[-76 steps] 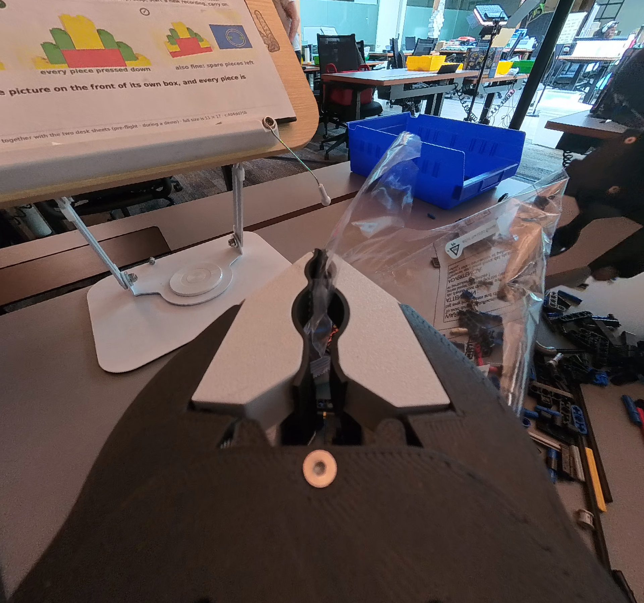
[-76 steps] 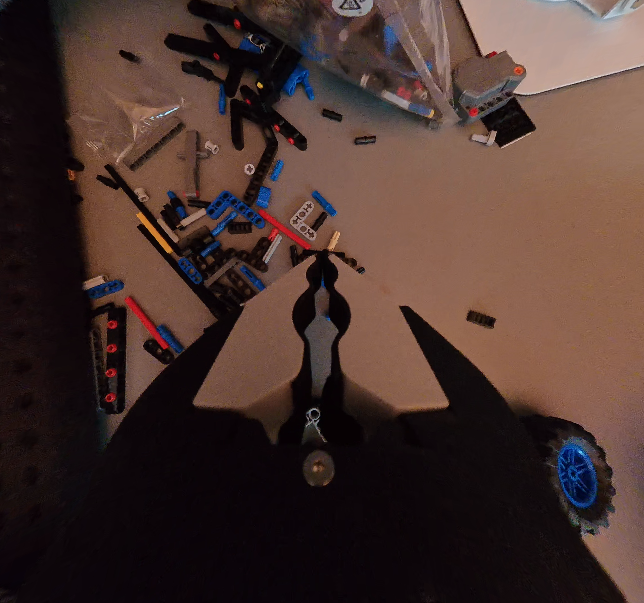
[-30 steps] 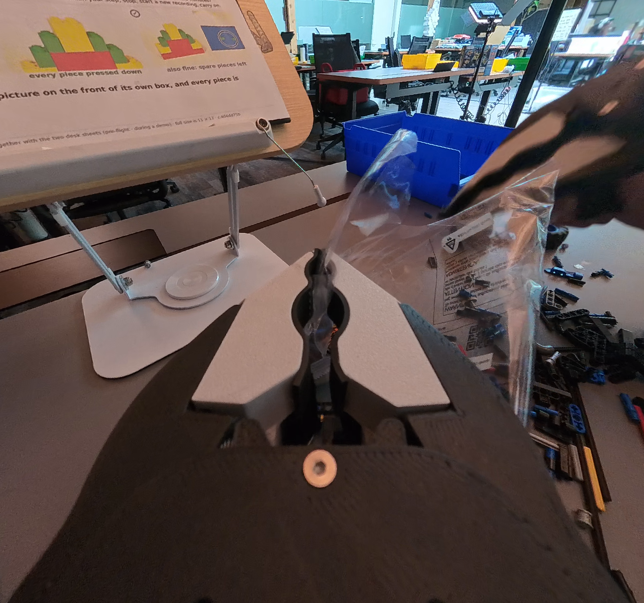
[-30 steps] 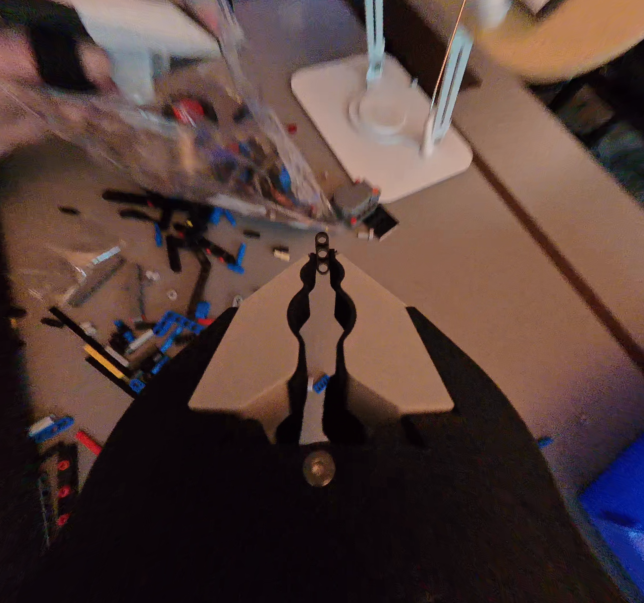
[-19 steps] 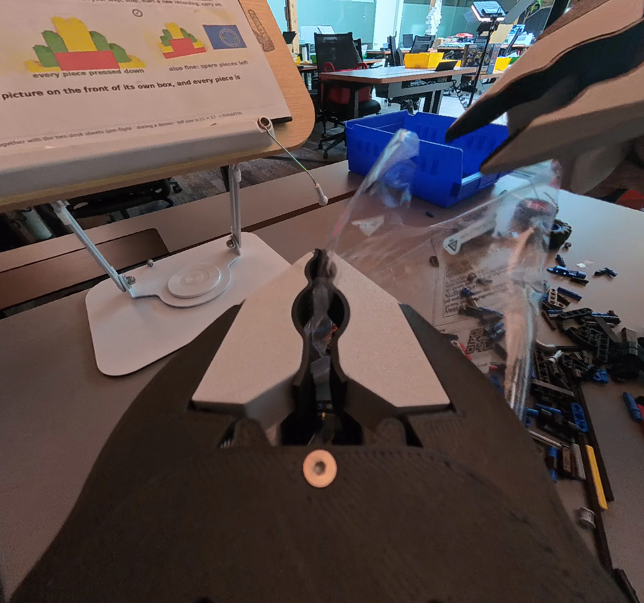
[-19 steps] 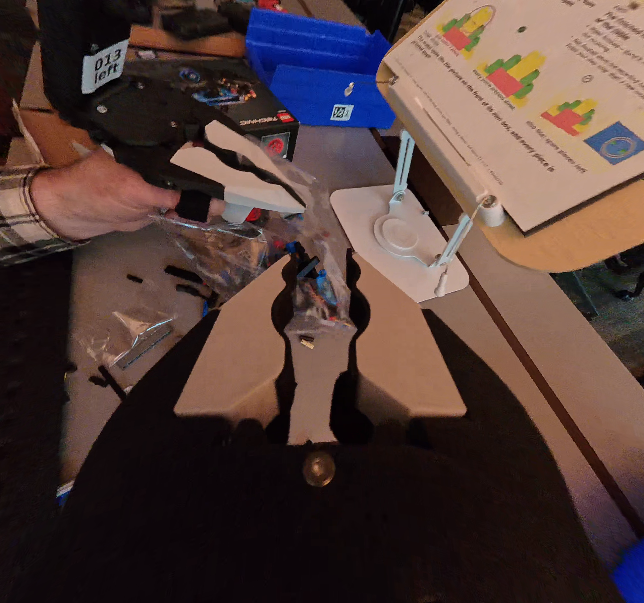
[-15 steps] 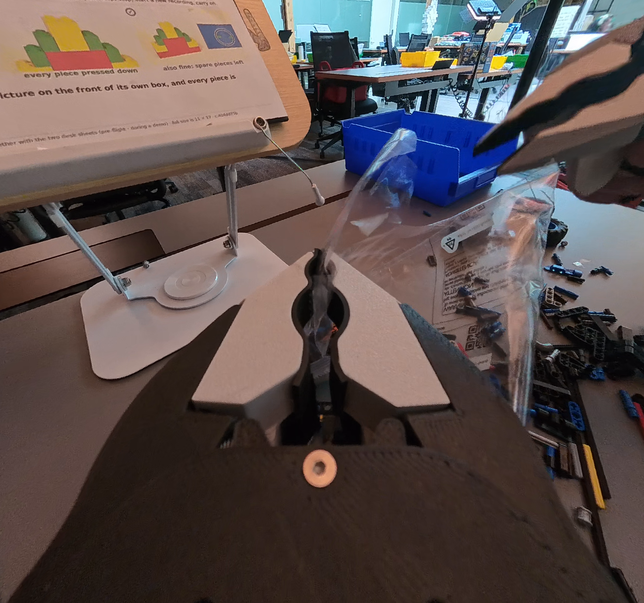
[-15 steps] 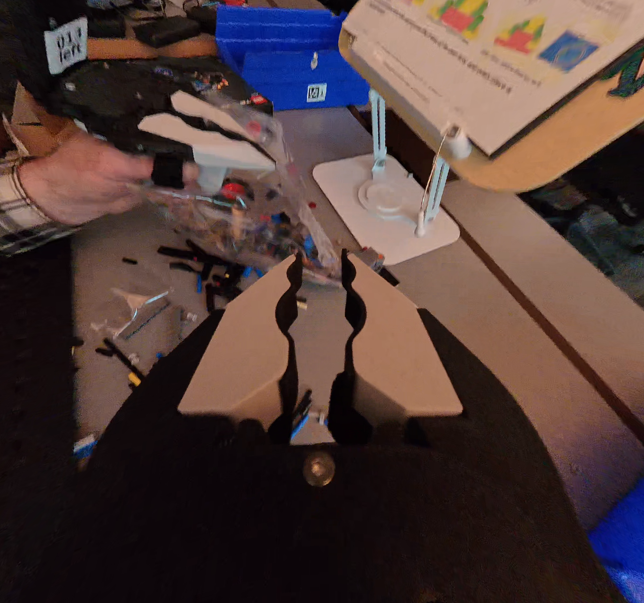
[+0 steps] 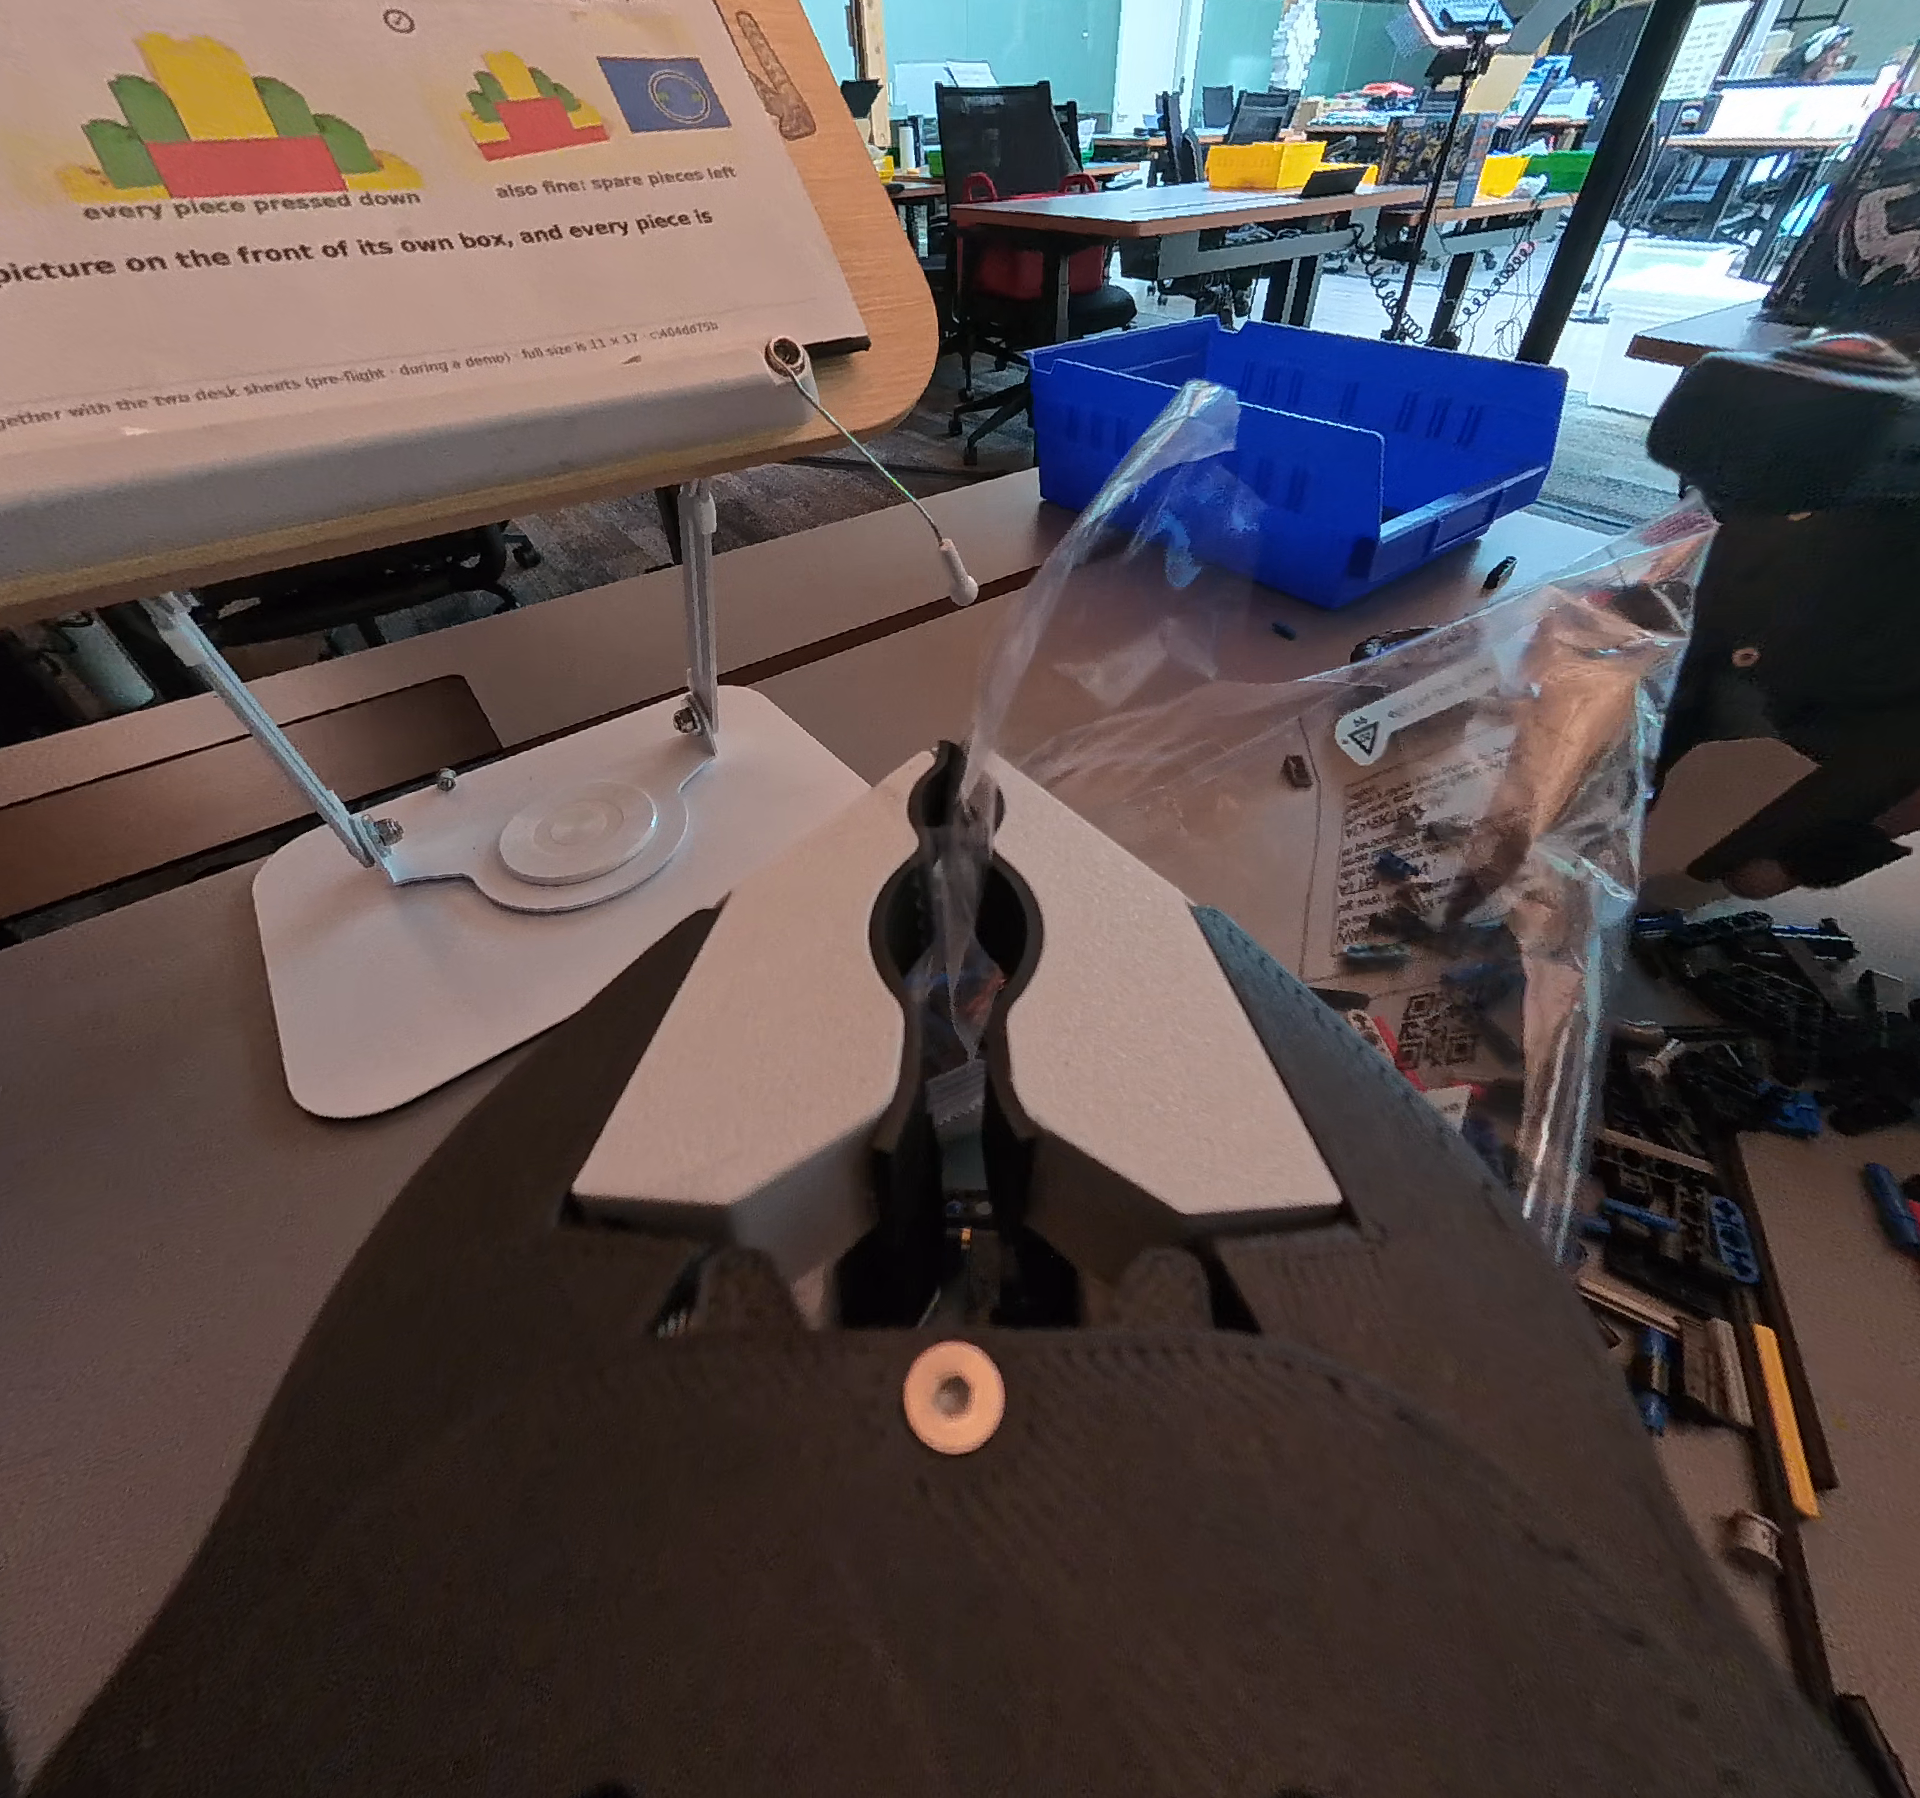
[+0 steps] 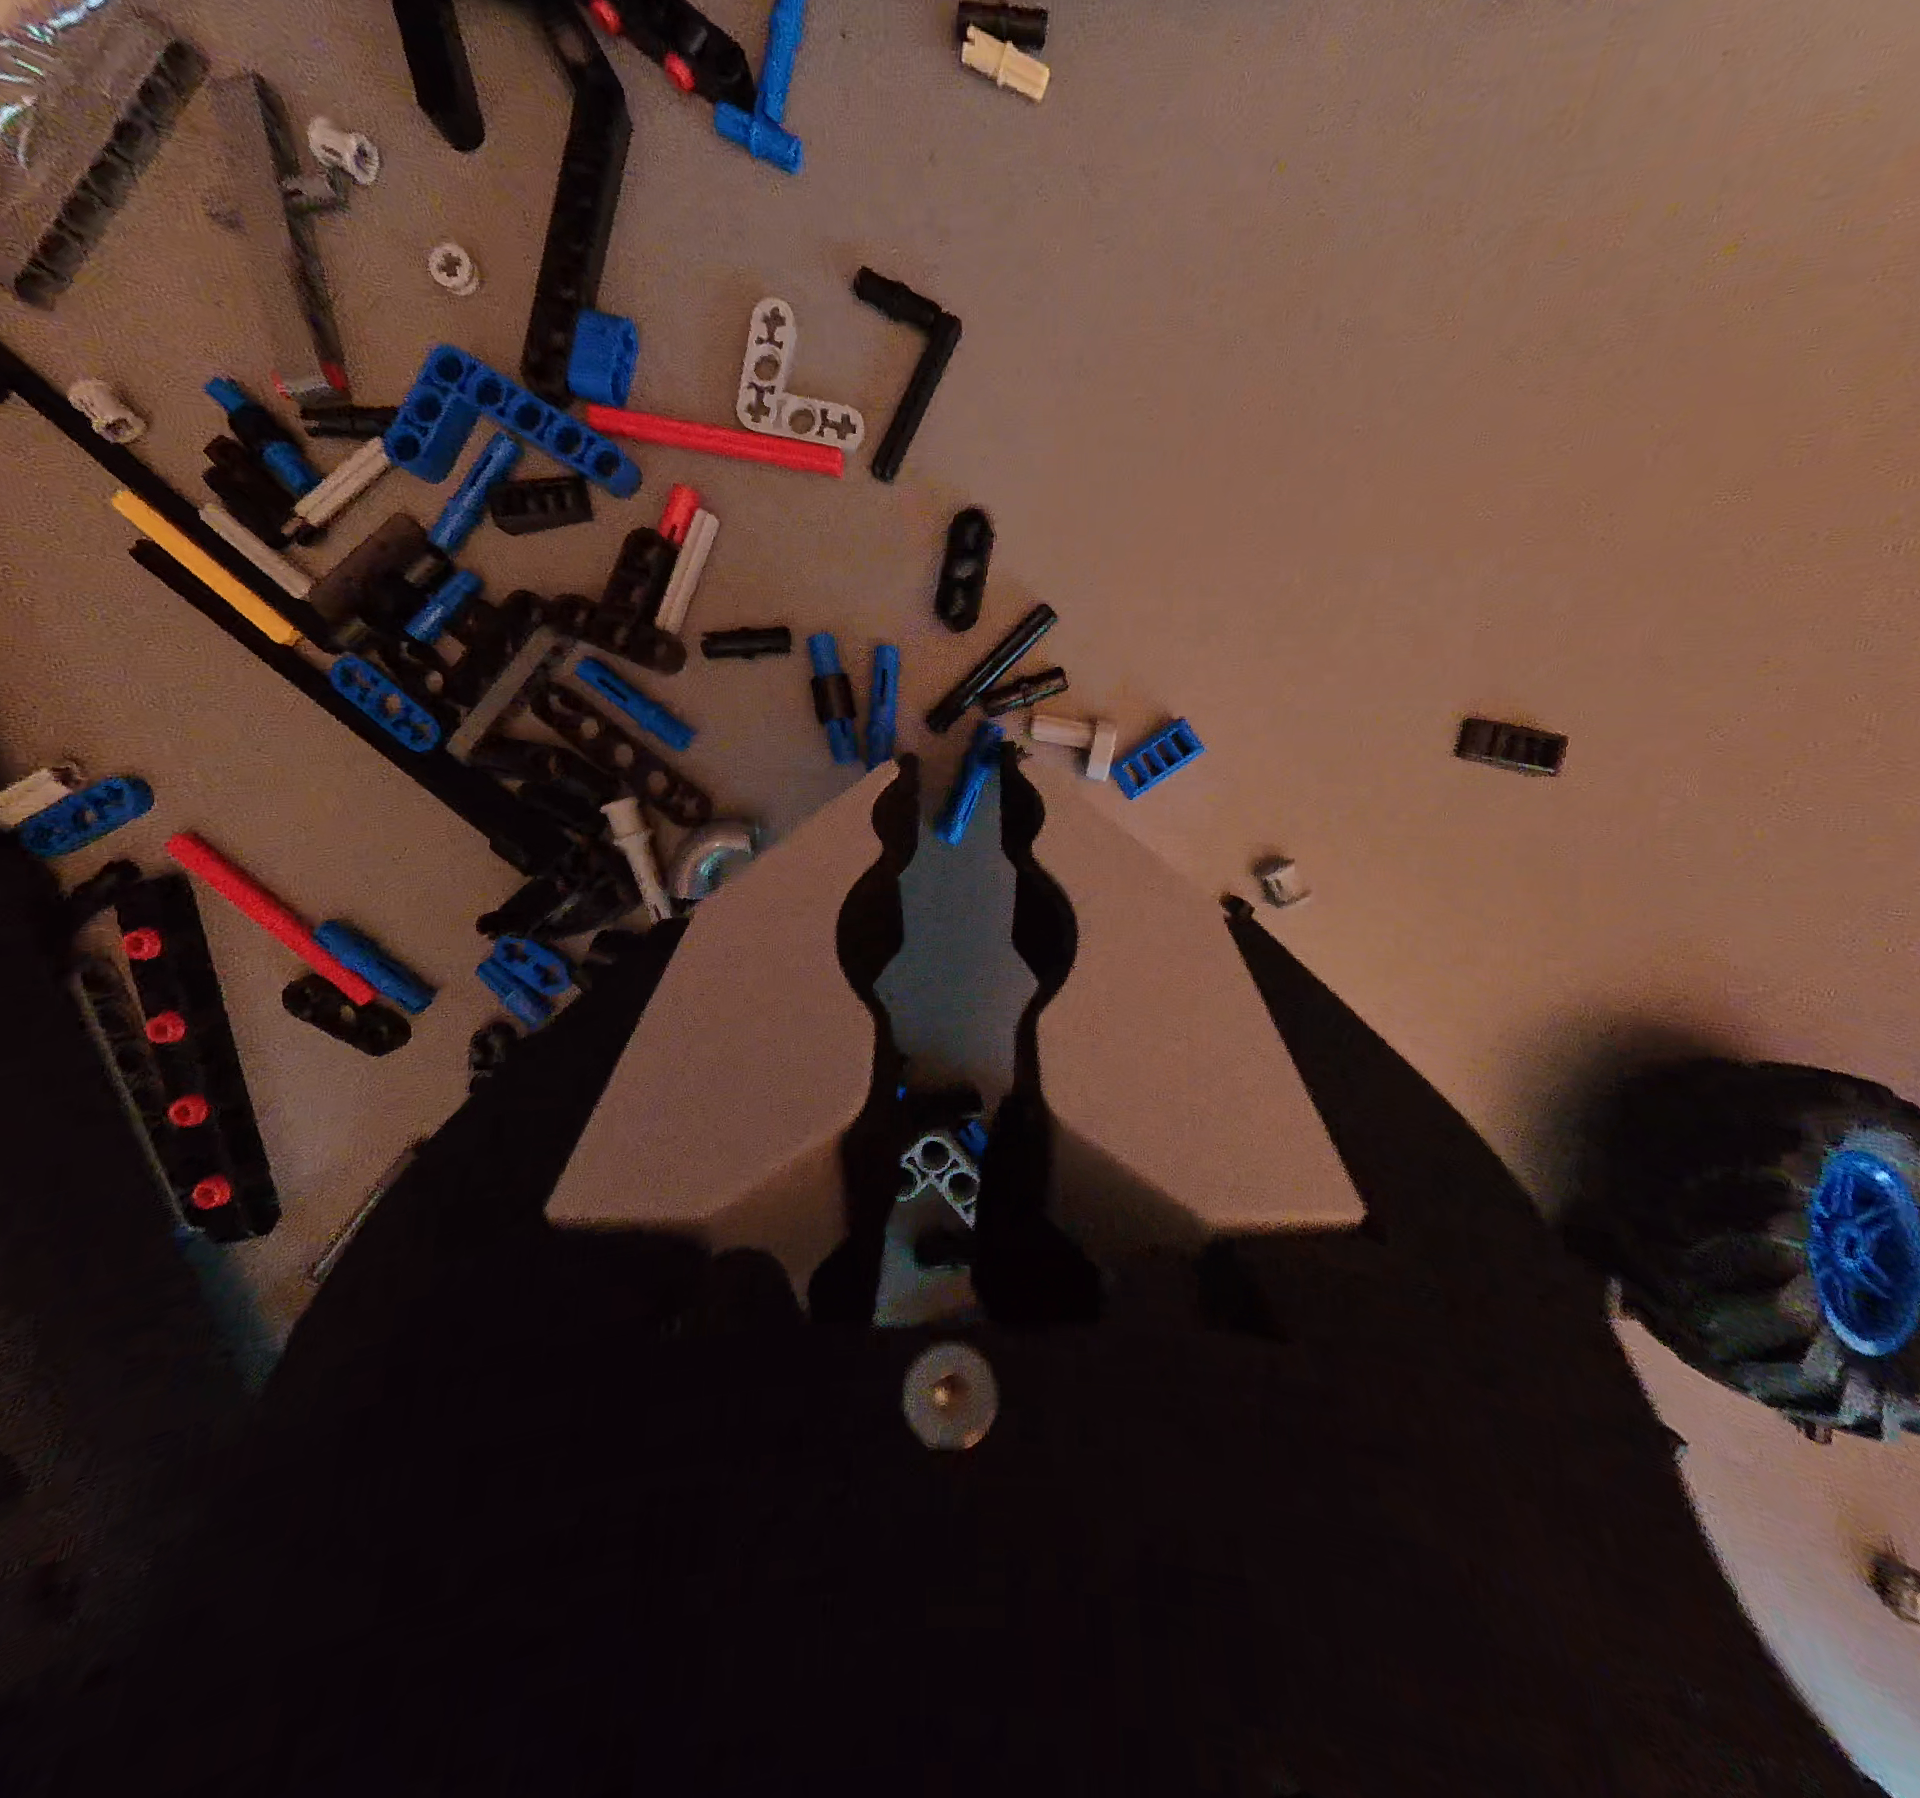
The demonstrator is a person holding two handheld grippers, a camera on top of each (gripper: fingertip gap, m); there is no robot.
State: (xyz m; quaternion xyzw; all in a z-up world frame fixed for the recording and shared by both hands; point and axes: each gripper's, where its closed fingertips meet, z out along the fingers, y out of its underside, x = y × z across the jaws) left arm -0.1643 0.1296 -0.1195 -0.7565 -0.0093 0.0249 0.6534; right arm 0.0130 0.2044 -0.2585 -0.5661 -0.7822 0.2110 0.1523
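My left gripper is shut on one edge of a clear plastic bag and holds it up above the table; the bag has small black and blue building pieces inside. My right gripper points down at a scatter of loose pieces on the table. Its fingers stand a little apart, with a small blue pin lying on the table between the tips. In the left wrist view the right gripper shows as a dark shape just right of the bag.
A white document stand with a printed sheet is at the left. A blue bin sits behind the bag. A black wheel with a blue hub lies at the right. A small clear bag lies at the far left. Some 25 cm of space lies between my two pairs of fingers.
My right gripper rose from the pile holding a small black piece, opened near the bag's mouth, then came back down over the pile with its fingers closer together. My left gripper kept holding the bag.
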